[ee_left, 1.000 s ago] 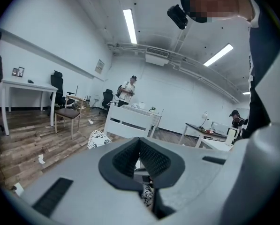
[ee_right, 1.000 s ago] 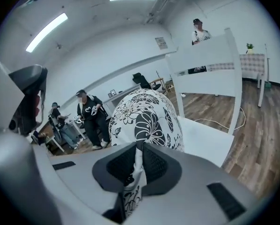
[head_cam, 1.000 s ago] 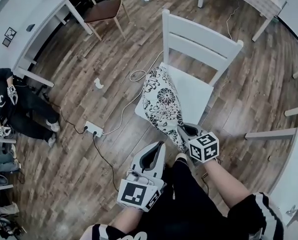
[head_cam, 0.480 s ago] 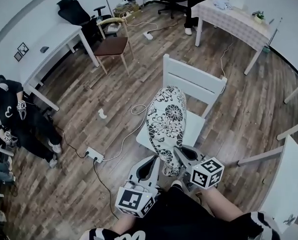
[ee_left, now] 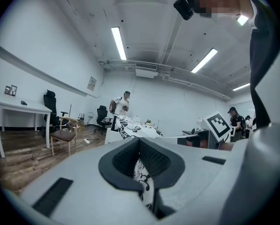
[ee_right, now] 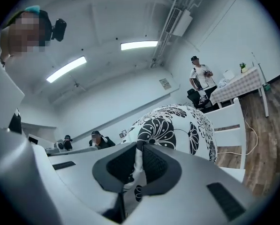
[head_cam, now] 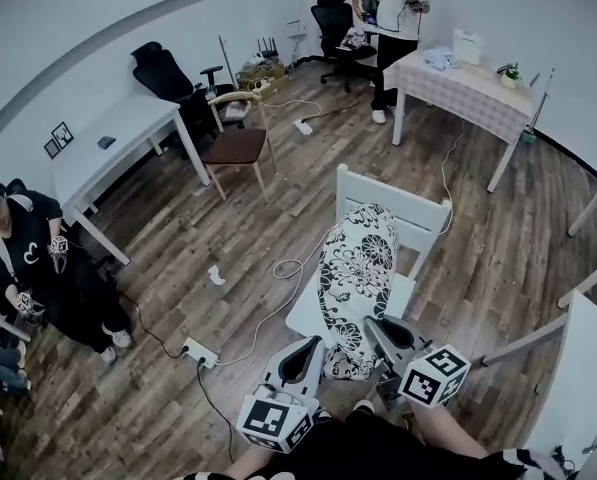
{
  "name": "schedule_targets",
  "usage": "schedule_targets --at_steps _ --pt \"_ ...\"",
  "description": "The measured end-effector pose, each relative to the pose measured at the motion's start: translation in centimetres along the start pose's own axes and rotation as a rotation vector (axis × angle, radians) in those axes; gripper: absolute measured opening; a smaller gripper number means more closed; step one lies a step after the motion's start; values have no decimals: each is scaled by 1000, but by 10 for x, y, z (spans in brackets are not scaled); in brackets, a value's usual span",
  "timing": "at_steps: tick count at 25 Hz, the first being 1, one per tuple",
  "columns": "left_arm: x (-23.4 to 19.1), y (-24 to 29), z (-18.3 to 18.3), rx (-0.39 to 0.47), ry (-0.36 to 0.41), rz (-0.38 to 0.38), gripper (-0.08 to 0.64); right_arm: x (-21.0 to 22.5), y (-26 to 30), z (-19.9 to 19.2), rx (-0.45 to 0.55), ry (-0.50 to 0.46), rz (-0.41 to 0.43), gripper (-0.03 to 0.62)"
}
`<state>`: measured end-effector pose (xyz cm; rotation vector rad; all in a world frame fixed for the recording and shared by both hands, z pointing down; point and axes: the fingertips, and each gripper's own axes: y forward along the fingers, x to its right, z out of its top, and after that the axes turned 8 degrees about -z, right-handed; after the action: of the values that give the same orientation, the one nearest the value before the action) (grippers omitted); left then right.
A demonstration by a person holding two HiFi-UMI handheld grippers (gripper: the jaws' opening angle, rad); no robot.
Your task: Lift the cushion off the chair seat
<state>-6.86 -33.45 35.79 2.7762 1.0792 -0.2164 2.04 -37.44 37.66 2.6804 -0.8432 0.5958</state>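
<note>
1. Holding the black-and-white flowered cushion (head_cam: pixel 359 286) by its near edge, both pairs of fingers are pinched narrow on the cloth. The left gripper (head_cam: pixel 304 351) has one corner and the right gripper (head_cam: pixel 382 330) has the other.
2. The cushion sticks out ahead of the fingers, up over the seat of the white wooden chair (head_cam: pixel 398 200). Its far end is close to the chair back. I cannot tell if it touches.
3. The fingers bite only a thin bit of edge, and the cushion is big and floppy. I think it could slip out and drop.
4. If one hand pulls harder, the cushion may twist free. Its far end could also bump the chair back.
5. Below and to the left of the left fingers, a white cable (head_cam: pixel 286 268) and a white power strip (head_cam: pixel 200 352) lie on the wooden floor (head_cam: pixel 178 268). Feet could catch on them.
6. Far ahead of the fingers stand a brown-seated chair (head_cam: pixel 236 146) and a white counter (head_cam: pixel 113 133). A seated person (head_cam: pixel 33 258) is off to the left.
7. Nothing stands between the fingers and the cushion.
</note>
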Motion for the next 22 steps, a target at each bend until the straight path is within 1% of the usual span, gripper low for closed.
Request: schedule_targets --at_steps 4,9,12,14,18,22 --pt "-1 -7 2 2 16 -40 2 -12 -6 9 59 4 -13 37" --pt "-5 -5 -5 -9 12 -106 2 -24 -22 4 113 -50 -46 37" --pt "9 1 -12 -19 19 -162 2 -24 -38 -7 117 -42 -55 37" --pt "22 -2 -15 -17 24 -184 2 -28 -49 -15 114 -44 -62 37" --pt "32 -14 -12 1 38 -179 2 -42 -59 -14 132 -44 -51 37" --pt "40 -30 -3 29 63 -139 2 -56 -67 -10 146 -50 -7 37"
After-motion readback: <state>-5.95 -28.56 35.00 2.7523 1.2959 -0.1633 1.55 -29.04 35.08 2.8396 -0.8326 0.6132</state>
